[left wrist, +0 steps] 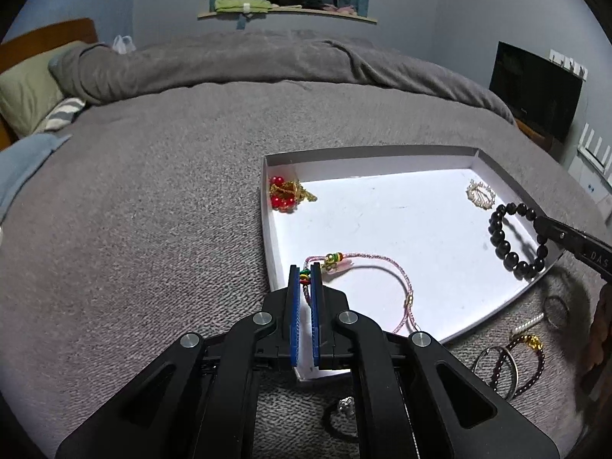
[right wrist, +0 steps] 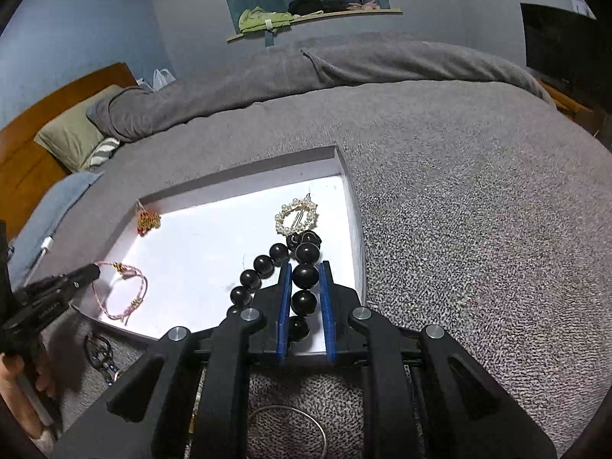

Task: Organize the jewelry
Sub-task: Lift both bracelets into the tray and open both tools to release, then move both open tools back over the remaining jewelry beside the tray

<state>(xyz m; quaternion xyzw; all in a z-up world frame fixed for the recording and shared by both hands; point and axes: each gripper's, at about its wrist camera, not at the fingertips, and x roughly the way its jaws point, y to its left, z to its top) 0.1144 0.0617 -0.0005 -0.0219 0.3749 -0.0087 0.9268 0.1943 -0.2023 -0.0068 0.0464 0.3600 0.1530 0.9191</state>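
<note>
A shallow white tray (left wrist: 382,158) lies on the grey bed. My left gripper (left wrist: 305,267) is shut on a pink cord bracelet (left wrist: 397,267) with coloured beads, the cord resting on the tray floor; it also shows in the right wrist view (right wrist: 126,287). My right gripper (right wrist: 305,267) is shut on a black bead bracelet (right wrist: 305,273), held over the tray's right side; in the left wrist view the bracelet (left wrist: 512,244) hangs from the right gripper. A red and gold piece (left wrist: 285,193) lies in the far left corner. A pearl ring brooch (right wrist: 296,218) lies at the far right.
Loose jewelry lies on the grey blanket (left wrist: 153,210) in front of the tray: metal bangles (left wrist: 497,367), a dark beaded bracelet with a gold charm (left wrist: 531,348), a thin ring (left wrist: 556,308) and a dark hair tie (left wrist: 340,417). Pillows (left wrist: 26,95) lie at the far left.
</note>
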